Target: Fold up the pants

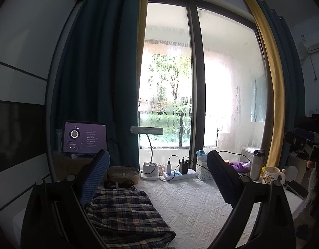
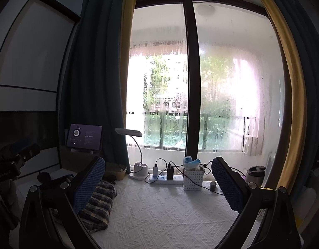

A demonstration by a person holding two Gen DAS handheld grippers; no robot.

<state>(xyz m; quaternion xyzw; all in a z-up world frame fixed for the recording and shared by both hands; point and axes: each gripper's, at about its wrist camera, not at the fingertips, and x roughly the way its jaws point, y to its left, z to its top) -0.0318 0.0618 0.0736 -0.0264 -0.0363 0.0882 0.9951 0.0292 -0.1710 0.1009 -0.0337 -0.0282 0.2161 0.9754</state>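
1. White textured cloth (image 1: 190, 203) covers the table before a fogged window (image 1: 228, 78).
2. Folded plaid pants (image 1: 126, 213) lie at the cloth's left side.
3. Left gripper (image 1: 159, 178) hovers spread wide, grasping nothing.
4. Right gripper (image 2: 159, 182) hovers likewise spread, empty.

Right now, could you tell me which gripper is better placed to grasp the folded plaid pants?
Probably the left gripper: the folded plaid pants lie just beyond its open fingers, while they sit farther to the side of the right gripper.
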